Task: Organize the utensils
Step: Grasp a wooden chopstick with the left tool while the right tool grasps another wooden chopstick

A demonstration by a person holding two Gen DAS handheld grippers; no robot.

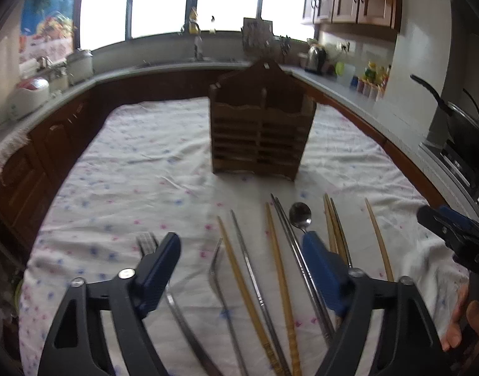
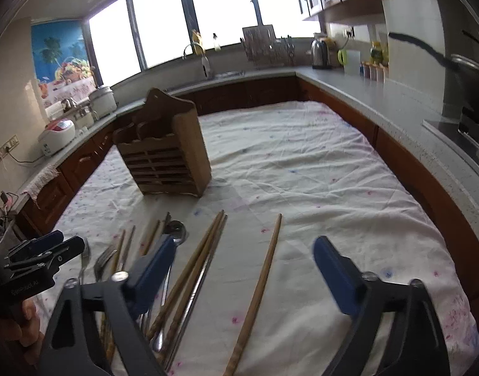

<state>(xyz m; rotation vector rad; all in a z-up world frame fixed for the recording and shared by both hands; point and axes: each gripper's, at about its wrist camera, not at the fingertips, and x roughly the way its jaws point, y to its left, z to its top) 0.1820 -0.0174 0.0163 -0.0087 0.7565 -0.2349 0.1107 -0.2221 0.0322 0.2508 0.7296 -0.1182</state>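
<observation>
I see the wooden holder (image 1: 258, 138) upright on the far cloth, its slots seemingly empty, while my left gripper (image 1: 242, 250) and right gripper (image 2: 242, 257) hang spread, gripping nothing.

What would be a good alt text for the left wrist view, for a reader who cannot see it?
The open left gripper hovers over chopsticks, a spoon and a fork lying on a floral tablecloth. Behind them stands an empty wooden utensil holder. The right gripper enters at the right edge, in a kitchen.
</observation>
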